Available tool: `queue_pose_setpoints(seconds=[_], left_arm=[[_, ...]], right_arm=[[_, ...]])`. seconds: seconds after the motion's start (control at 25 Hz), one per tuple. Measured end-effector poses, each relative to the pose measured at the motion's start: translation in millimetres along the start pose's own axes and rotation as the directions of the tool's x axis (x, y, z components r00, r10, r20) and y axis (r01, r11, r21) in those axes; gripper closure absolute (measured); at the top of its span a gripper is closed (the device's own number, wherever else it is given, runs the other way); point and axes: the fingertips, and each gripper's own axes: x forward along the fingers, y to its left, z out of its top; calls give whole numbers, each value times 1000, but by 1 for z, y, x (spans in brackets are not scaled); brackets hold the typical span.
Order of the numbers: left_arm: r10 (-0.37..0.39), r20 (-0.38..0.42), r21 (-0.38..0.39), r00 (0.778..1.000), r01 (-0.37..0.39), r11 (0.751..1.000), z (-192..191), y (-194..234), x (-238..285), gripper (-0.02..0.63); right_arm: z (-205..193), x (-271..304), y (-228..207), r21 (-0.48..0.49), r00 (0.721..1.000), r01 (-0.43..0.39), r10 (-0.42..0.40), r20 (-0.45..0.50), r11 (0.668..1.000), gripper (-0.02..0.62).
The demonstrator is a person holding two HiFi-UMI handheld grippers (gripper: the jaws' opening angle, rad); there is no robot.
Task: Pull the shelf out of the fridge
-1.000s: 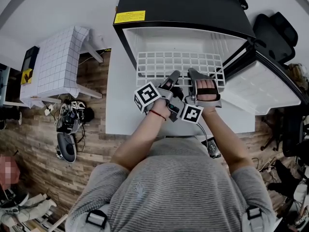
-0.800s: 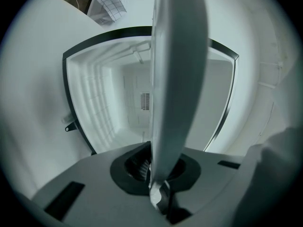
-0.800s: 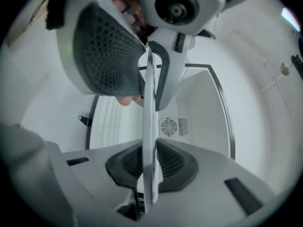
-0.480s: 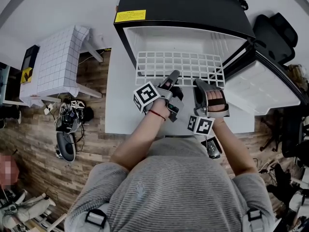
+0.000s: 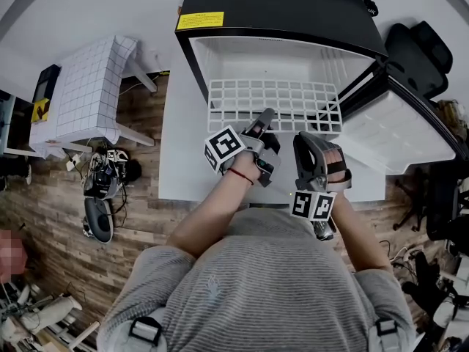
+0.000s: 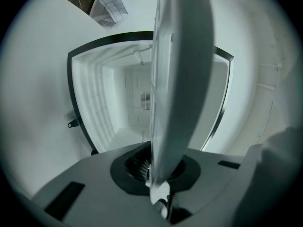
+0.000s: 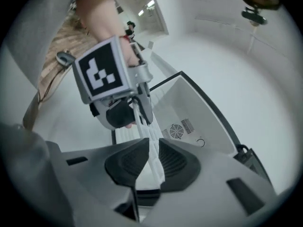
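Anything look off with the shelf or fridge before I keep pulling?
Nothing damaged or spilled. The wire shelf sits partway out of the fridge, looking square. Only the left gripper is clamped on its front edge; the right gripper has just been opening its jaws, loose around the edge.

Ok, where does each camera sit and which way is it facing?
Head view: on the person's head, looking steeply down at the open fridge and wire shelf; torso, forearms, left gripper, right gripper show.
Left gripper view: on that gripper, facing into the fridge; jaws shut on the shelf.
Right gripper view: on that gripper, facing the left gripper and left forearm; its jaws have just been opening, shelf edge between them.
Shared: all show shelf and fridge.
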Motion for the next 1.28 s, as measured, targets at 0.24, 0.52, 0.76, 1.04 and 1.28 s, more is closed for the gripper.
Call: queue_pose_setpoints(seconds=[0.24,0.52,0.76,1.04,1.28], left_arm=[[19,0,-6,1000,-19,1000,-7,10,-16,572],[-28,12,-7,1000,28,1000,-8,-8,-27,572],[-44,14,-4,999,44,999,-12,-19,-36,572],[-77,9,29,997,77,997,-12,-36,-38,571],[-79,4,41,997,79,996,-16,-42,-42,571]], right_arm=[[16,-19,-24,253,997,-52,36,68,966,528],[41,-25,-57,509,994,-64,12,105,858,532],[31,-39,-74,760,994,-44,-51,101,648,532],[43,-60,-109,862,952,-82,-216,216,500,532],[57,-76,-125,864,917,-115,-283,283,490,532]])
